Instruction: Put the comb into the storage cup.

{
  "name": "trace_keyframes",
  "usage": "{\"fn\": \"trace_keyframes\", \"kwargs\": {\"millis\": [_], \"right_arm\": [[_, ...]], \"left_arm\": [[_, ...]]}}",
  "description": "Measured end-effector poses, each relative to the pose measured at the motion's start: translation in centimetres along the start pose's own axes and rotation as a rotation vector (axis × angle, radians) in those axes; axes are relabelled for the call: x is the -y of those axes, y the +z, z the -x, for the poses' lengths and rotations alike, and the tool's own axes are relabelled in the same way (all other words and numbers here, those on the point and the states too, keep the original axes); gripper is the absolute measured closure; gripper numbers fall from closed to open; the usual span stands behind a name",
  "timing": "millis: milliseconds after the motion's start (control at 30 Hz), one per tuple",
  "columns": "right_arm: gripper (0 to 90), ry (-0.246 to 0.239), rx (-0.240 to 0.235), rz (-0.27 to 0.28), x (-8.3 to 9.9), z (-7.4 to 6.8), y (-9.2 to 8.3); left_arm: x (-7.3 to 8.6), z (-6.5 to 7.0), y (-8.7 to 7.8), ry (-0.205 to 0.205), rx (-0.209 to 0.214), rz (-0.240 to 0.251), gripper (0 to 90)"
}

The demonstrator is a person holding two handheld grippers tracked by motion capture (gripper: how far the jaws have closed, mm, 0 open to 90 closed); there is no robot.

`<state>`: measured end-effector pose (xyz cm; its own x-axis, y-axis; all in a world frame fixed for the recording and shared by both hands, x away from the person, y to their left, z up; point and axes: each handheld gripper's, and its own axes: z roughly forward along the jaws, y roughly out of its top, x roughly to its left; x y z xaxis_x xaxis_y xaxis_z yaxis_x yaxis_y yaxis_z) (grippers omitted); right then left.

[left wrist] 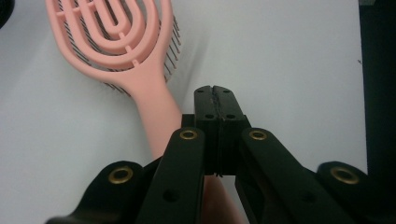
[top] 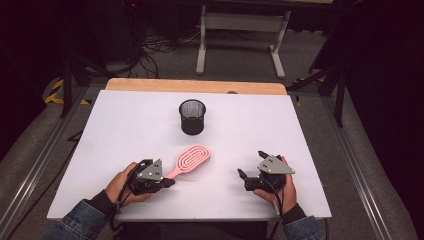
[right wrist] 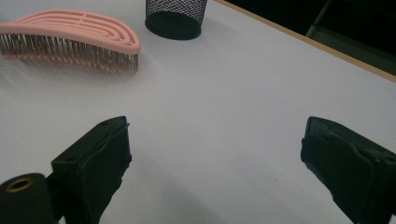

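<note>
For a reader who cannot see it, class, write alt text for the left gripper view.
The left gripper has its two black fingers pressed shut with nothing between them, just above a white table. A pink hairbrush lies bristles down beside them, its handle running under the gripper's body.

Hairbrush (top: 189,161) before mesh cup (top: 192,116)

The person wears blue denim sleeves with dark cuffs at both wrists. Each hand carries black tongs, the left tongs (top: 167,183) and the right tongs (top: 251,165), each topped by a grey three-cornered plate with small dark screws and trailing a black cable. Up close, brass-ringed holes dot the black linkage arms.
</note>
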<state>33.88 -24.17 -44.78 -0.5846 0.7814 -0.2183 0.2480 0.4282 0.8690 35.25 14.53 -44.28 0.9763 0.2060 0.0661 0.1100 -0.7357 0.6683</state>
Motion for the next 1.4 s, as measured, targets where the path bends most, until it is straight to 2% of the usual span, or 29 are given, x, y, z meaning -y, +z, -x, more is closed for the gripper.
{"fn": "trace_keyframes", "kwargs": {"millis": [233, 333, 467, 533, 633, 733, 867, 967, 1033, 1200, 1300, 1333, 1400], "right_arm": [[8.7, 0.002, 0.002, 0.002, 0.0, 0.0, 0.0], [8.7, 0.002, 0.004, 0.003, 0.0, 0.0, 0.0], [8.7, 0.003, 0.007, 0.005, 0.0, 0.1, -0.1], [8.7, 0.002, 0.01, 0.004, 0.0, 0.1, -0.1], [8.8, 0.001, 0.01, 0.004, 0.0, 0.0, -0.1], [8.8, -0.004, 0.014, 0.003, -0.1, 0.0, -0.1], [8.8, -0.003, 0.024, 0.009, -0.1, 0.1, -0.2], [8.8, 0.001, 0.026, 0.006, 0.0, 0.2, -0.2], [8.8, -0.001, 0.024, 0.003, 0.0, 0.1, -0.1], [8.7, 0.0, 0.023, -0.001, 0.1, 0.1, 0.0], [8.7, 0.003, 0.023, -0.004, 0.1, 0.2, 0.0], [8.7, 0.002, 0.022, -0.005, 0.1, 0.2, 0.1], [8.8, 0.001, 0.02, -0.008, 0.1, 0.2, 0.1]], "left_arm": [[0.0, -0.1, -0.5, -0.005, -0.012, 0.022, 90.0], [0.1, -0.3, -1.0, -0.015, -0.033, 0.035, 89.9], [0.3, -0.7, -1.6, -0.052, -0.08, 0.067, 88.5], [0.3, -0.8, -1.9, -0.069, -0.109, 0.077, 84.9], [0.2, -1.0, -2.4, -0.092, -0.131, 0.089, 81.7], [0.2, -1.1, -2.6, -0.128, -0.158, 0.095, 75.7], [-0.1, -1.2, -2.5, -0.155, -0.188, 0.082, 67.4], [-0.5, -1.3, -2.5, -0.187, -0.217, 0.054, 60.5], [-0.8, -1.3, -2.6, -0.211, -0.219, 0.045, 54.7], [-1.4, -1.7, -2.1, -0.327, -0.254, -0.032, 28.5], [-1.6, -2.0, -1.4, -0.381, -0.239, -0.074, 17.4], [-1.8, -2.0, -1.1, -0.391, -0.242, -0.084, 14.9], [-2.2, -1.9, -0.7, -0.386, -0.239, -0.098, 11.2]]}}
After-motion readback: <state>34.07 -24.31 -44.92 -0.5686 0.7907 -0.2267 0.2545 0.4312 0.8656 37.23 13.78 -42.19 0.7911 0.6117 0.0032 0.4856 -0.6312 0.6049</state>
